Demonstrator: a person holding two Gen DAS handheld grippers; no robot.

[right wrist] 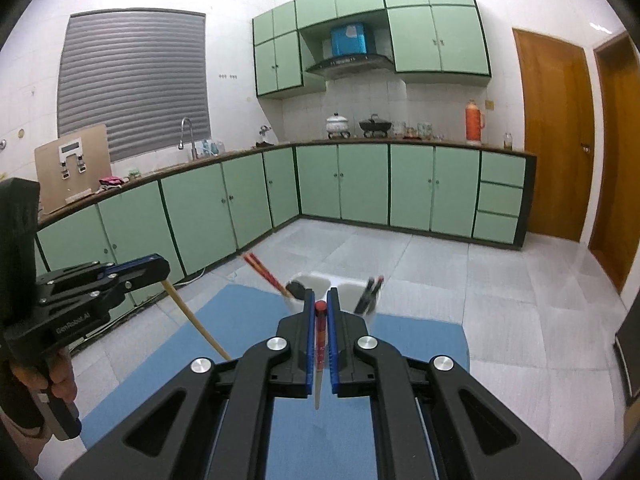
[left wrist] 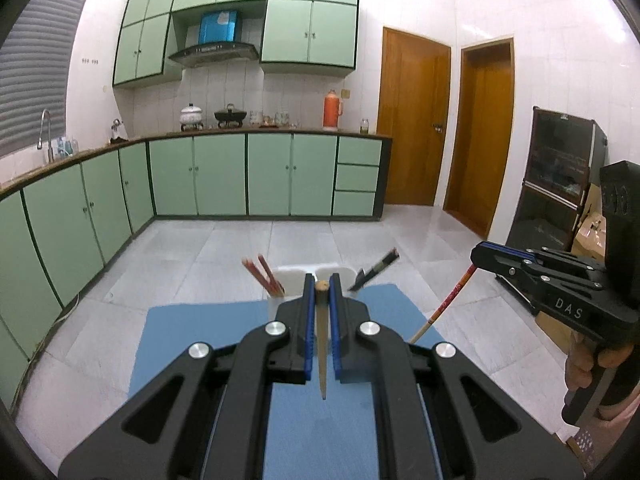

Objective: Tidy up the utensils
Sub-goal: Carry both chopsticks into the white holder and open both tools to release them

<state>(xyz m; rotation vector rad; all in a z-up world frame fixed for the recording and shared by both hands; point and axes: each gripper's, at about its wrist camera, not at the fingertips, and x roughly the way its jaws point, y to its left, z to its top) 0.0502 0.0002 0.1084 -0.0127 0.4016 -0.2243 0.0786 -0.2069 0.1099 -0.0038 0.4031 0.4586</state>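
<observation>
Right now both grippers hang over the blue mat (left wrist: 192,344), with open tiled floor (left wrist: 224,248) beyond its far edge and room on either side. The left gripper (left wrist: 322,292) has its fingers narrowed onto a plain wooden chopstick (left wrist: 321,344), long axis running along the fingers, thin tip hanging toward the camera. The right gripper (right wrist: 320,308) pinches a red-topped chopstick (right wrist: 319,344) likewise. The white holder (right wrist: 316,282) stands just ahead, chopsticks leaning in it.

Matt blue cloth mat (left wrist: 208,344), pale wooden chopstick (left wrist: 321,344), glossy white plastic holder (right wrist: 320,280)
</observation>
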